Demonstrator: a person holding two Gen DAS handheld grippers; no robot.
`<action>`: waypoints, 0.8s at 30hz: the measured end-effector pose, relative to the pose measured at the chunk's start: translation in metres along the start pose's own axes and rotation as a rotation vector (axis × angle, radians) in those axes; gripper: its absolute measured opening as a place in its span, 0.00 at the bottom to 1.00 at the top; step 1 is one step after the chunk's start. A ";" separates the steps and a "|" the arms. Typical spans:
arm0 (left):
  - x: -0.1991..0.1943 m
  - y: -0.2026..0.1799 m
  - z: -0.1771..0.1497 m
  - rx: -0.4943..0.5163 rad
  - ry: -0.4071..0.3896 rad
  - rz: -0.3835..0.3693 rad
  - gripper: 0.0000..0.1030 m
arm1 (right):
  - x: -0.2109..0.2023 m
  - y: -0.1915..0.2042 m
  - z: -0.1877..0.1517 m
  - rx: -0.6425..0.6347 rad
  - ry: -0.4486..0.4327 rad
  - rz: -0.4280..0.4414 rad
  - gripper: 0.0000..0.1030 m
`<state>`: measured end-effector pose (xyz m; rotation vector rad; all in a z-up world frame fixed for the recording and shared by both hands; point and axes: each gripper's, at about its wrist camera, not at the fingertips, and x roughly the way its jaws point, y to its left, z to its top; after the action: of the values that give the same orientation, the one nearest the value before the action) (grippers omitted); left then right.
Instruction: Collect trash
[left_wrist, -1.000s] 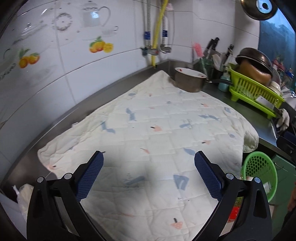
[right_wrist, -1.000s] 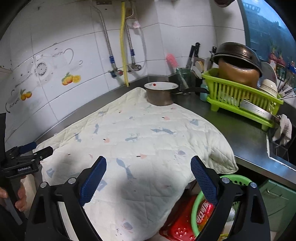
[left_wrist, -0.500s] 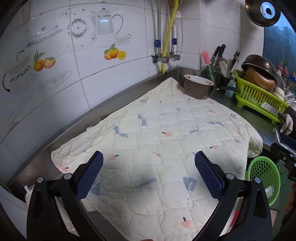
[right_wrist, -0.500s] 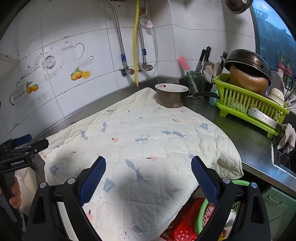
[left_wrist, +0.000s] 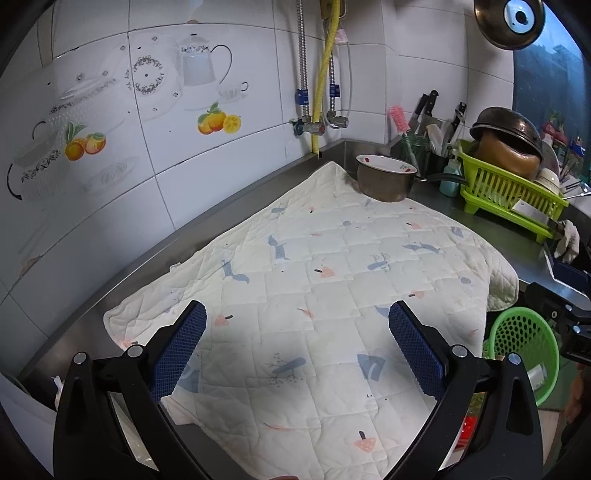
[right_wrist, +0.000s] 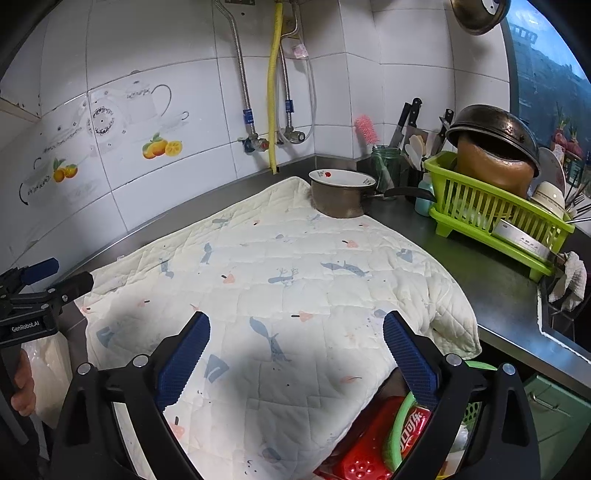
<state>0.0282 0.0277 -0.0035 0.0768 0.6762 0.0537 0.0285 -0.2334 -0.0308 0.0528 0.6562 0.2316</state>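
My left gripper (left_wrist: 297, 325) is open and empty above the near part of a white quilted cloth (left_wrist: 332, 280) that covers the steel counter. My right gripper (right_wrist: 295, 328) is open and empty above the cloth's (right_wrist: 280, 288) near right part. A green mesh bin (left_wrist: 524, 347) stands below the counter's front edge; in the right wrist view its rim (right_wrist: 400, 428) shows with a red drink packet (right_wrist: 415, 424) inside. The left gripper also shows at the left edge of the right wrist view (right_wrist: 40, 277). No loose trash shows on the cloth.
A metal saucepan (left_wrist: 386, 179) stands on the cloth's far corner. A green dish rack (left_wrist: 509, 192) with a pot and bowls stands to the right, with a knife and utensil holder (right_wrist: 402, 162) behind. A red plastic item (right_wrist: 365, 450) sits by the bin. Tiled walls and pipes (left_wrist: 321, 74) bound the back.
Both grippers have pulled back and risen, so more of the cloth and wall shows. Both stay open and empty.
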 end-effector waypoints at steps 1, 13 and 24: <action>0.000 0.000 0.000 -0.001 0.000 0.001 0.95 | 0.000 0.000 0.000 0.001 0.000 -0.002 0.89; -0.002 0.002 -0.001 0.002 -0.002 0.003 0.95 | -0.002 -0.001 0.000 0.000 0.001 0.002 0.89; -0.003 0.003 -0.001 0.002 -0.003 0.007 0.95 | -0.004 0.001 -0.001 0.001 0.001 0.000 0.89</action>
<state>0.0254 0.0304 -0.0018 0.0812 0.6732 0.0592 0.0249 -0.2336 -0.0286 0.0539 0.6572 0.2310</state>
